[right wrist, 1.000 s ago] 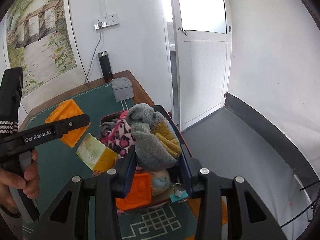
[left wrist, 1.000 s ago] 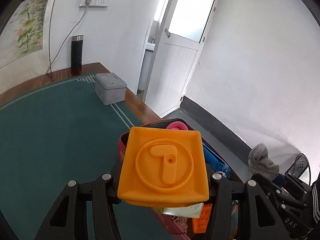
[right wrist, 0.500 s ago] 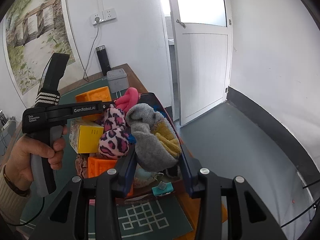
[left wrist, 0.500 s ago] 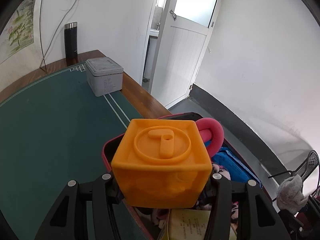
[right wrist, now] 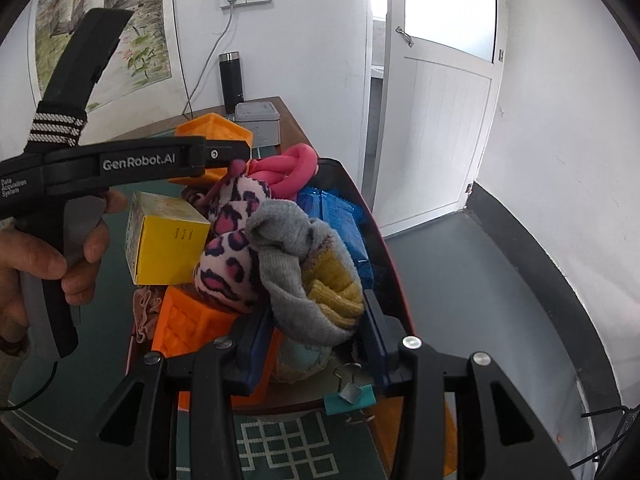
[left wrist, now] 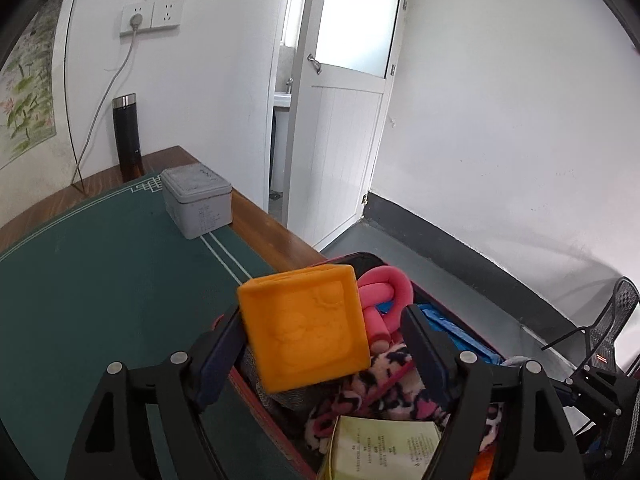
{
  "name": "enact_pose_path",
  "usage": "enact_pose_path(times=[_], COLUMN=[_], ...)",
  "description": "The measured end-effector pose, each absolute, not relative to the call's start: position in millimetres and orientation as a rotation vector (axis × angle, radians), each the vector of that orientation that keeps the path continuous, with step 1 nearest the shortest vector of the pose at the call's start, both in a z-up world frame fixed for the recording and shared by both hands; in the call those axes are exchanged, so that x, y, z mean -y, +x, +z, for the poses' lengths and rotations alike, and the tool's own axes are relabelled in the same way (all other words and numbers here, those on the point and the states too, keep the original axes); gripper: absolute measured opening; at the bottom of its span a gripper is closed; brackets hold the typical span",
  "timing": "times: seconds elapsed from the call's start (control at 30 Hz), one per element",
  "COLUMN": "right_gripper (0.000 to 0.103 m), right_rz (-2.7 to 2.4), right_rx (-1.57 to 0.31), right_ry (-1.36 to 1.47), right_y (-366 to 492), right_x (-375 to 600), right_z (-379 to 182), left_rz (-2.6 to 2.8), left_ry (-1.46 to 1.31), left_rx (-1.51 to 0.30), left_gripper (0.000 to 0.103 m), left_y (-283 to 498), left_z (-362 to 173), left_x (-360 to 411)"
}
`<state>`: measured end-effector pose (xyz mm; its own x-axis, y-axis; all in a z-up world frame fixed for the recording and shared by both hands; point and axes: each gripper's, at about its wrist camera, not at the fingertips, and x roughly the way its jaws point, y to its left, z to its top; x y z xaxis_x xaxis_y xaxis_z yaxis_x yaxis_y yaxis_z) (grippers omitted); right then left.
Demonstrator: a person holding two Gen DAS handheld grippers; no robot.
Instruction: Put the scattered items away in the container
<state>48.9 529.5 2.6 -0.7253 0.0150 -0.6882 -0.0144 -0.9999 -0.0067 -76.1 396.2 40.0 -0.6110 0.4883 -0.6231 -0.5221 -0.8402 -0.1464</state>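
In the left wrist view my left gripper [left wrist: 324, 340] stands open over the red container [left wrist: 256, 396]. An orange cube [left wrist: 304, 328] sits tilted between the fingers, against the left one and clear of the right one. The container holds a pink foam loop [left wrist: 384, 292], a leopard-print plush [left wrist: 384, 380], a blue bag [left wrist: 452, 332] and a yellow box [left wrist: 380, 448]. In the right wrist view my right gripper [right wrist: 316, 344] is shut on a grey and yellow sock [right wrist: 308, 276] above the container's near end [right wrist: 392, 280]. The left gripper [right wrist: 224, 156] and orange cube [right wrist: 216, 132] show there too.
A grey tin box [left wrist: 196, 200] and a dark flask [left wrist: 127, 136] stand at the table's far right corner. The green mat [left wrist: 100, 280] lies left of the container. The table edge drops to the grey floor [left wrist: 420, 256] on the right. A teal binder clip [right wrist: 352, 396] lies by the container.
My left gripper has opened and the orange cube has tipped over between the fingers, above the container. My right gripper keeps hold of the sock and has come closer over the container.
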Motion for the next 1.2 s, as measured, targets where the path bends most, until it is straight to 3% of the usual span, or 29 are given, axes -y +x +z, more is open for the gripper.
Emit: enact_pose_path(times=[0.2,0.83,0.87,0.9,0.93,0.97,1.03,1.2], right_gripper=[0.057,0.058,0.06,0.07,0.078,0.09,0.103,0.103], right_rz=[2.953,3.012,3.019,3.024,3.027,3.035,3.057,3.083], right_rx=[-0.037,-0.249,-0.241,-0.241,-0.246,-0.249,-0.255,-0.115], right_ry=[-1.091,-1.111,-1.081,-1.05,-1.016,-0.994,-0.969,-1.165], right_y=[63.8,60.6,66.4,72.2,78.1,83.8,94.9,108.4], right_x=[-531.5,-528.1,-529.8,-532.1,-534.5,-535.8,-536.0,-516.9], right_z=[22.3,19.7,28.9,38.9,49.7,59.5,77.3,63.7], left_rz=[2.408,2.457,2.491,2.526,2.562,2.593,2.644,2.714], left_ry=[-0.899,-0.911,-0.88,-0.847,-0.813,-0.782,-0.728,-0.831], left_rx=[-0.022,0.03,0.024,0.015,0.003,-0.004,-0.009,0.049], left_gripper=[0.08,0.08,0.08,0.08,0.087,0.102,0.103,0.103], left_y=[-65.3,-24.2,-18.5,-11.0,-1.5,8.7,31.2,72.7], left_z=[48.3,37.5,44.6,52.6,61.8,69.1,79.0,60.1], left_x=[-370.7,-327.0,-324.1,-321.3,-318.7,-316.2,-311.6,-304.5])
